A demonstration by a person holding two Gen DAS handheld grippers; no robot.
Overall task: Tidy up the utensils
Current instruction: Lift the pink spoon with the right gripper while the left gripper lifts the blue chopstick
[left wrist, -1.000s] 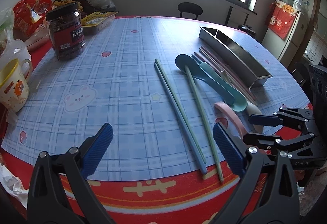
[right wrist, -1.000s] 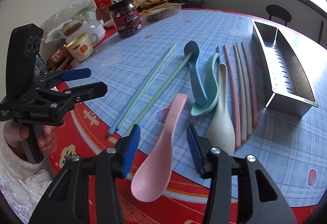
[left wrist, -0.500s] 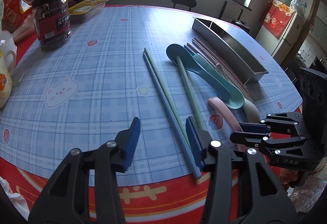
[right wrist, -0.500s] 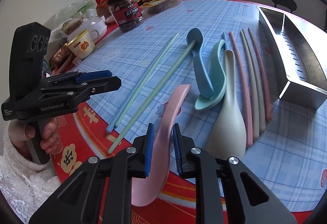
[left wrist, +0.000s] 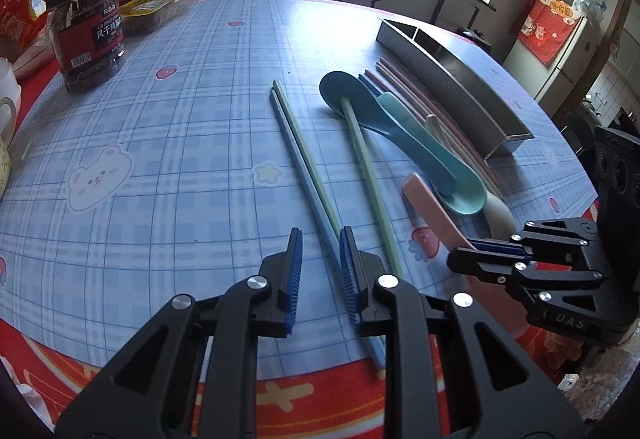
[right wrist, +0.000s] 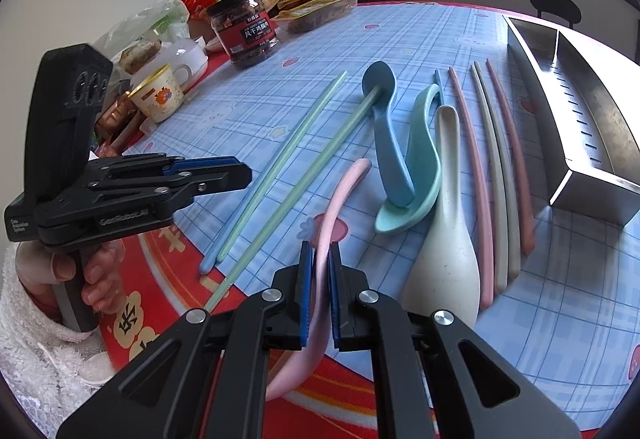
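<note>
My right gripper (right wrist: 318,259) is shut on the pink spoon (right wrist: 340,199), pinching its handle near the bowl end, which hangs over the table's red rim. My left gripper (left wrist: 320,259) hovers low over the near ends of a blue and green chopstick pair (left wrist: 304,159). Its jaws are closing, a narrow gap is left, and the pair runs along the right pad. A third green chopstick (left wrist: 368,175) rests its far end on the dark blue spoon (left wrist: 384,115). A teal spoon (left wrist: 464,191), a cream spoon (right wrist: 444,239) and pink and grey chopsticks (right wrist: 476,179) lie beside the steel tray (left wrist: 452,87).
A dark snack jar (left wrist: 90,35), a yellow-rimmed mug (right wrist: 158,99) and food packets crowd the table's far left. A hand in a white fleecy sleeve (right wrist: 68,271) holds the left gripper. The blue checked cloth ends at a red border (left wrist: 280,399) close under both grippers.
The left jaws went from wide open to a narrow gap as the gripper moved forward and down onto the chopsticks' near ends. The right jaws closed on the pink spoon's handle.
</note>
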